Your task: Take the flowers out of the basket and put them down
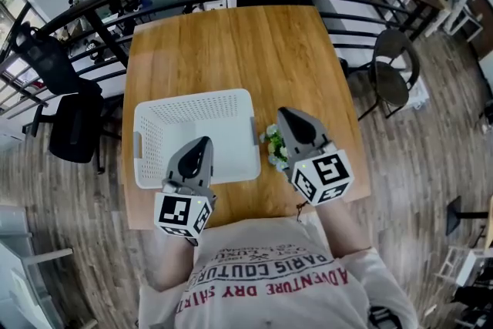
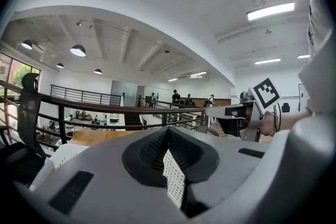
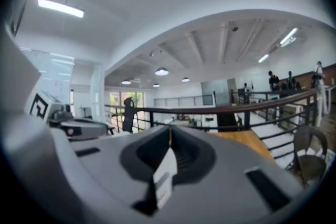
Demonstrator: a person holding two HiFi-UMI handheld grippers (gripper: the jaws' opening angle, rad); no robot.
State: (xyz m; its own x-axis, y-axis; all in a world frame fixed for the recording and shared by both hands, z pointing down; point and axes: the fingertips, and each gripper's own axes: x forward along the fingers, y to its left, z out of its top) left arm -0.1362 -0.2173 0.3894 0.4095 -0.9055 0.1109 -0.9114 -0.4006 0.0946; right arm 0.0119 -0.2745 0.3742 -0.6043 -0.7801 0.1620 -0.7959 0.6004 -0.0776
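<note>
The basket (image 1: 151,141) sits on the table (image 1: 231,50), the flowers (image 1: 273,147) just right of it, toward the near edge

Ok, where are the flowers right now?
Head view: the flowers sit on the wooden table, outside the white basket, between its right wall and the right gripper.

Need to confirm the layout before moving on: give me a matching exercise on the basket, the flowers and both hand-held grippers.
1 basket
2 flowers
3 left hand-held gripper
4 right hand-held gripper

A green leaves, pale blooms
B white, perforated walls
C just right of the flowers
D over the basket's near part

Pairs: 1-B, 2-A, 3-D, 4-C
</note>
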